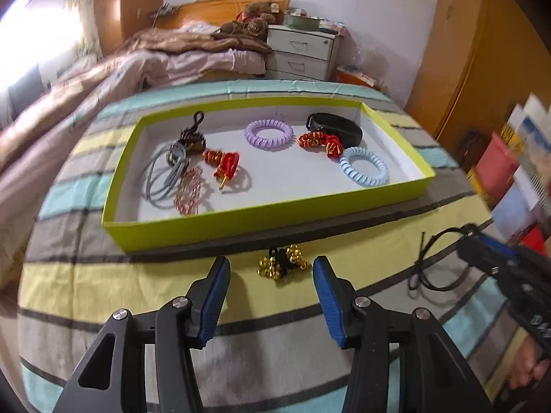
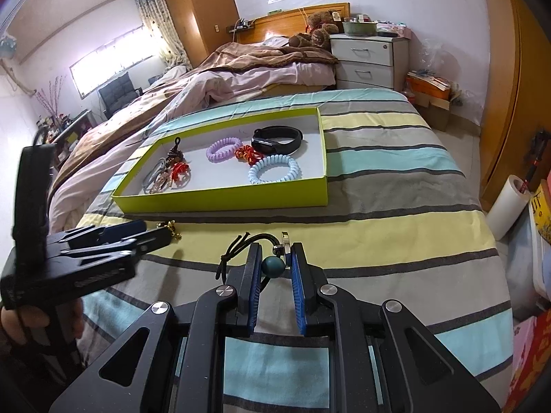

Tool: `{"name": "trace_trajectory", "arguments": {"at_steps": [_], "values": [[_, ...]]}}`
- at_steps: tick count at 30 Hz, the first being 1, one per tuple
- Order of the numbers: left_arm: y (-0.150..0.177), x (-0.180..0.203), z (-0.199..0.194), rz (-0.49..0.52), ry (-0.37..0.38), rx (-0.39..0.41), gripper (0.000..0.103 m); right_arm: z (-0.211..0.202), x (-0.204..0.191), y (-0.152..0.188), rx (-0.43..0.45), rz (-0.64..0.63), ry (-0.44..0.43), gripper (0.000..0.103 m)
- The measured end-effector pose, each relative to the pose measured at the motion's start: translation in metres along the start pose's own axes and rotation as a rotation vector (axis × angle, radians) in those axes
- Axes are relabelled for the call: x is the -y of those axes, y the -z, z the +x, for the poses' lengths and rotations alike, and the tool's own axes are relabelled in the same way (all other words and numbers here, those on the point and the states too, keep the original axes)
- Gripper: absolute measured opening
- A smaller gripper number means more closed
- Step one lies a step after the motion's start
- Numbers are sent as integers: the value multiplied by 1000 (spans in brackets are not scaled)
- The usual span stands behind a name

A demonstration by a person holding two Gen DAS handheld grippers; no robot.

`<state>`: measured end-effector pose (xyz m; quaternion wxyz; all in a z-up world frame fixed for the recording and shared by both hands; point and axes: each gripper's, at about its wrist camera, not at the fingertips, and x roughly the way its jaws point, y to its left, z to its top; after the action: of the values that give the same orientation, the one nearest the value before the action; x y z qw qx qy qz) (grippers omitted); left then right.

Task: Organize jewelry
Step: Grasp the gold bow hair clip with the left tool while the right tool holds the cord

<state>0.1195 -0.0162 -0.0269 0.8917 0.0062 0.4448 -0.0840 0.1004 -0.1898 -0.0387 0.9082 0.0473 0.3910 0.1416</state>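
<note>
A lime-green tray [image 1: 241,222] [image 2: 224,201] on the striped bed holds hair ties, a purple coil [image 1: 268,134], a blue coil [image 1: 364,171], red-gold ties and a black band [image 1: 335,129]. My left gripper [image 1: 272,268] is open, its fingers either side of a black tie with gold bells [image 1: 282,264] lying in front of the tray. My right gripper [image 2: 274,258] is shut on a black cord necklace with a teal bead [image 2: 272,266]; the cord [image 1: 437,261] loops out past the fingertips.
The striped bedspread [image 2: 396,213] runs to the bed's right edge, where boxes and books [image 1: 509,172] stand. A second bed with rumpled bedding [image 2: 241,79] and a white nightstand [image 2: 365,58] lie behind the tray.
</note>
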Motion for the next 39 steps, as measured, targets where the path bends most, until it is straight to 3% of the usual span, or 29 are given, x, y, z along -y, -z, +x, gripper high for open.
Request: {"name": "trace_trajectory", "arguments": {"at_steps": [6,12,17,39], "values": [[-1,11,8,42,-67,-15,50,-1,3,0,6,5,-19,17],[-1,10,8,36,-66,-15,49,-1,5,1,8,7,-29,17],[-2,10,8,34,-52,-11,30,0,6,1,10,5,-34,17],[2,-9,-17,-43,31,45,26,-5,1,-3,22,-2,-44,17]]}}
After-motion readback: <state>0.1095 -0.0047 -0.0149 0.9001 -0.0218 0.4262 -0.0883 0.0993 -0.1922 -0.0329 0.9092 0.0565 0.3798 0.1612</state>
